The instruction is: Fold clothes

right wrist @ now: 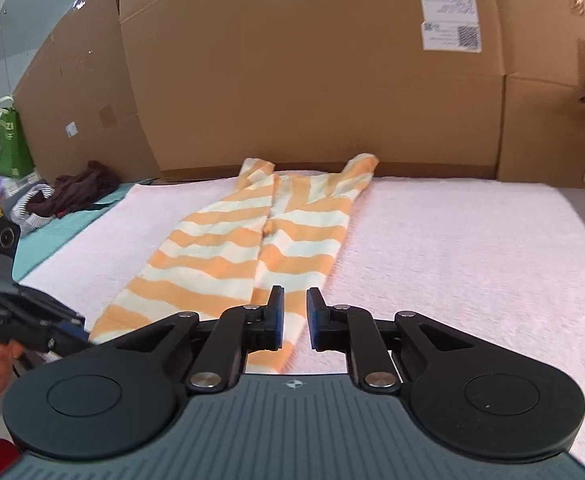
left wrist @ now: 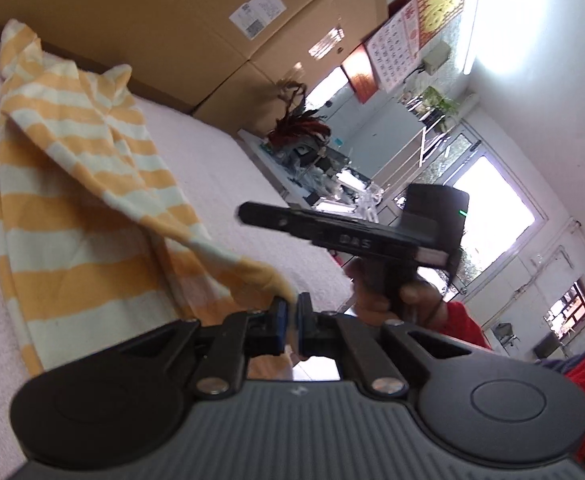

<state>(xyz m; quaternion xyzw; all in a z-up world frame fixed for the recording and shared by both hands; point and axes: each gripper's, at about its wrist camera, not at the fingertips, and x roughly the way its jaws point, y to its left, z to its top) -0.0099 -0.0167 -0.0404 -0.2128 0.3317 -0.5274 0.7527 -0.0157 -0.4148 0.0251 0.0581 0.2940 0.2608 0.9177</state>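
An orange-and-white striped garment lies lengthwise on a pale pink towel that covers the table. In the left wrist view my left gripper is shut on a corner of the striped garment and lifts that corner off the towel, so the cloth stretches up to the pads. My right gripper hovers over the garment's near end with a narrow gap between its pads and holds nothing. The right gripper also shows in the left wrist view, held in a hand above the towel.
Large cardboard boxes stand along the back of the table. A dark cloth pile and a green bag sit at the far left on a teal sheet. A cluttered desk lies beyond the table's right end.
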